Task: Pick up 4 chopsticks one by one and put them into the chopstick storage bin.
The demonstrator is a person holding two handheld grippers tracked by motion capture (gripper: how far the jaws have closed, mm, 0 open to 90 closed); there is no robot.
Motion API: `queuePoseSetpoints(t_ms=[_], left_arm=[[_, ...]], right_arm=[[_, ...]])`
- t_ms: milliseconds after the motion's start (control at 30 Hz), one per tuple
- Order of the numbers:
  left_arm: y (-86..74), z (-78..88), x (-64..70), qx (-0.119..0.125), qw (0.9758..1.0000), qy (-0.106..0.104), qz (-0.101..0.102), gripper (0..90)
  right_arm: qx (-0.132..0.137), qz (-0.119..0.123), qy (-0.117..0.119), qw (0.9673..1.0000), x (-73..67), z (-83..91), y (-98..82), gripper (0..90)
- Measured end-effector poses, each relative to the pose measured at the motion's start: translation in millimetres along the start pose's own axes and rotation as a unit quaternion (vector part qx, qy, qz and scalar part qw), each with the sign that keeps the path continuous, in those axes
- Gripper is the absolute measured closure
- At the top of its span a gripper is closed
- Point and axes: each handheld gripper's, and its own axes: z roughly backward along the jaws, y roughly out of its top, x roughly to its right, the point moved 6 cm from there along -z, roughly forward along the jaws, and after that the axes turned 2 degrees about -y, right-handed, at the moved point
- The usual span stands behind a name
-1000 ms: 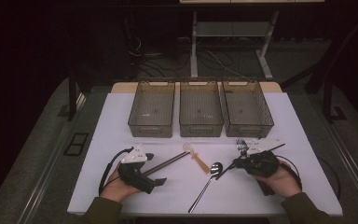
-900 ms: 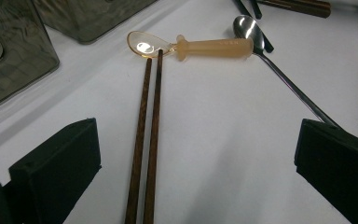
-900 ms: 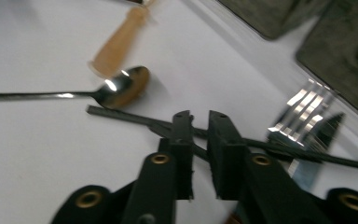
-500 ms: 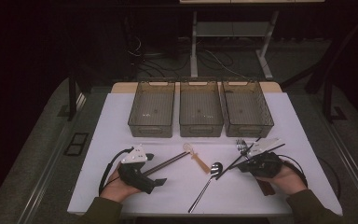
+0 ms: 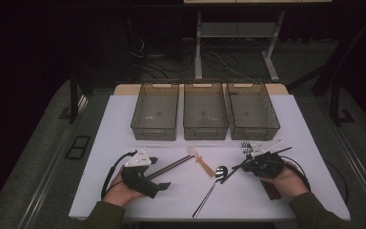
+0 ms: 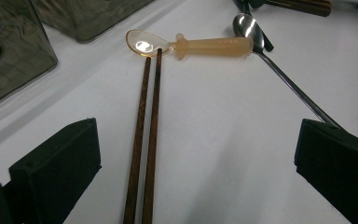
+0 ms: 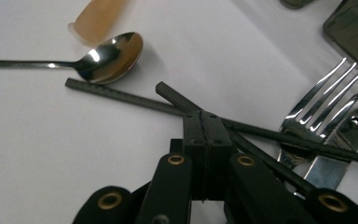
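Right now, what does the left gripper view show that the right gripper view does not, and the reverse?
Left gripper view: a pair of brown chopsticks, the bowl of the amber spoon and the grey bins. Right gripper view: two black chopsticks and a fork. Both: the steel spoon and the amber spoon's handle.

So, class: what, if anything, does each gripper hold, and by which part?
The right gripper is shut on one black chopstick, gripped partway along. The left gripper holds nothing.
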Motion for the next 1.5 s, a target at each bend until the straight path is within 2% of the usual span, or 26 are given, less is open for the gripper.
queuePoseSetpoints(t_ms=[433, 833, 1067, 1167, 1333, 1400, 1500], left_arm=[[-0.1, -0.6, 0.1, -0.001, 1.0000, 0.000, 0.001, 0.0], [-0.3, -0.9, -0.3, -0.001, 1.0000, 0.001, 0.000, 0.0], [-0.4, -0.6, -0.7, -0.001, 1.0000, 0.000, 0.000, 0.0], [-0.1, 0.4, -1.0, 0.001, 1.0000, 0.001, 0.000, 0.0], [-0.2, 1.5, -1.7, 0.002, 1.0000, 0.001, -0.002, 0.0], [-0.1, 2.5, -2.6, 0.005, 1.0000, 0.002, -0.002, 0.0], [-0.6, 6.1, -7.0, 0.009, 0.9999, 0.005, 0.000, 0.0]], right_arm=[[0.016, -0.017, -0.022, 0.9995, 10.3, -3.9, 11.5, 90.0], [0.012, -0.033, -0.035, 0.9988, 25.8, -17.2, 20.7, 90.0], [0.021, -0.044, -0.033, 0.9983, 34.6, -19.7, 25.1, 90.0], [0.037, -0.048, -0.025, 0.9978, 35.2, -10.7, 26.8, 89.5], [0.062, -0.053, -0.025, 0.9963, 42.7, 16.3, 22.9, 77.5], [0.065, -0.054, -0.025, 0.9961, 47.8, 26.4, 16.6, 71.8], [0.054, -0.057, -0.019, 0.9967, 57.6, 37.8, 1.5, 66.5]])
